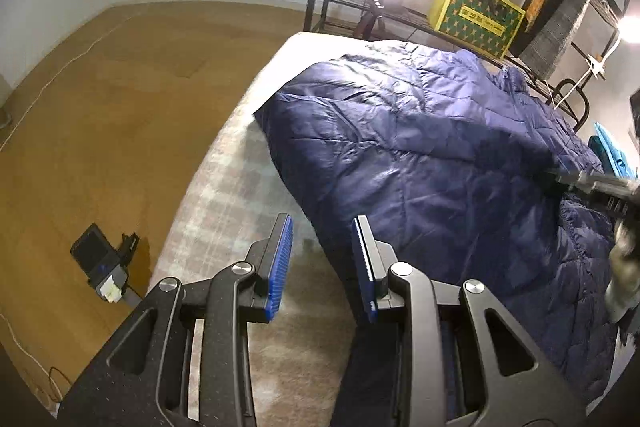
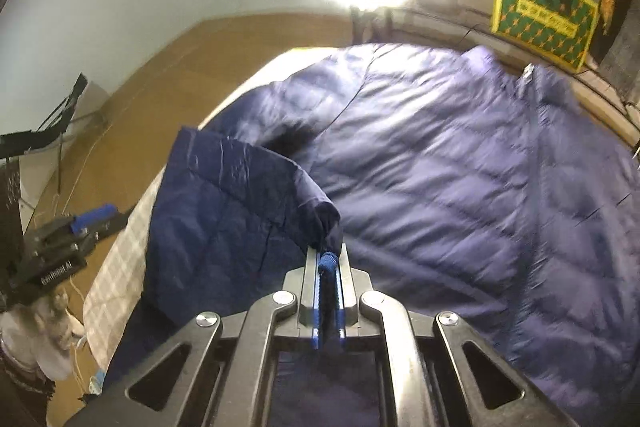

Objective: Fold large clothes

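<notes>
Right tool (image 2: 327, 259) is clamped on the navy puffer jacket (image 2: 440, 167)'s sleeve at 6 o'clock; left tool (image 1: 322, 263) hangs open, empty, over the bed (image 1: 224, 187).

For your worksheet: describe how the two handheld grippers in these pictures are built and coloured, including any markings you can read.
Both the left gripper and the right gripper have matte black linkage arms with triangular cut-outs, silver round pivot pins, and ribbed blue pads on flat fingers. In the right wrist view, the left gripper's black body carries white lettering, too small to read surely.

Black left gripper (image 1: 322, 263) linkages, silver pivot screws, ribbed blue fingers (image 1: 281, 267), right gripper (image 2: 329, 259) alike
</notes>
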A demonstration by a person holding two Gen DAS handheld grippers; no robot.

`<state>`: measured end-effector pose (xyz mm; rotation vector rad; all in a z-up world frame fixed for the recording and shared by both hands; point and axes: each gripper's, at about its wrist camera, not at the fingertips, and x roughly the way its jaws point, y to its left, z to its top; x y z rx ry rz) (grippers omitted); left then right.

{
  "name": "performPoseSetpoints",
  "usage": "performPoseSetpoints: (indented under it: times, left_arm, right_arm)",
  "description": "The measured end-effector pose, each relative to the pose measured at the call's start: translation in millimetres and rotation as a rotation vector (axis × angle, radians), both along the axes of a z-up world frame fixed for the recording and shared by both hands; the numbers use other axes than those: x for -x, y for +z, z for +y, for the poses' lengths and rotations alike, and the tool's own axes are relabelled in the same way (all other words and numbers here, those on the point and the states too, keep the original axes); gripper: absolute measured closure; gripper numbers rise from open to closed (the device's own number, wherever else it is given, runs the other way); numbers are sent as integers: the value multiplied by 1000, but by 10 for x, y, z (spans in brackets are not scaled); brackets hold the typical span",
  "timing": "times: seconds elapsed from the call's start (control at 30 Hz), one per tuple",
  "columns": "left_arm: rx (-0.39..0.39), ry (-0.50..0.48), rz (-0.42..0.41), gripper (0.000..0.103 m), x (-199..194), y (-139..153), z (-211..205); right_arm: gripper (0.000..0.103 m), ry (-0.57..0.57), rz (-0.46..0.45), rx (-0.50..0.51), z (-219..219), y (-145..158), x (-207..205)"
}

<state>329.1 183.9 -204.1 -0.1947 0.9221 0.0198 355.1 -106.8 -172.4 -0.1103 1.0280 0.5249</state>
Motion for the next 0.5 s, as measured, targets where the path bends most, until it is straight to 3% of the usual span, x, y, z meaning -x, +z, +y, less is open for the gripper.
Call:
performPoseSetpoints:
  times: [0.13, 0.5]
  left_arm:
    - [-20, -37, -8, 74, -118, 29, -168]
    - [-44, -102, -32, 74, -587, 43, -556]
  right_arm:
    - [100, -44, -10, -34, -283, 224, -209]
    - [100, -191, -79, 23, -1216, 471, -658]
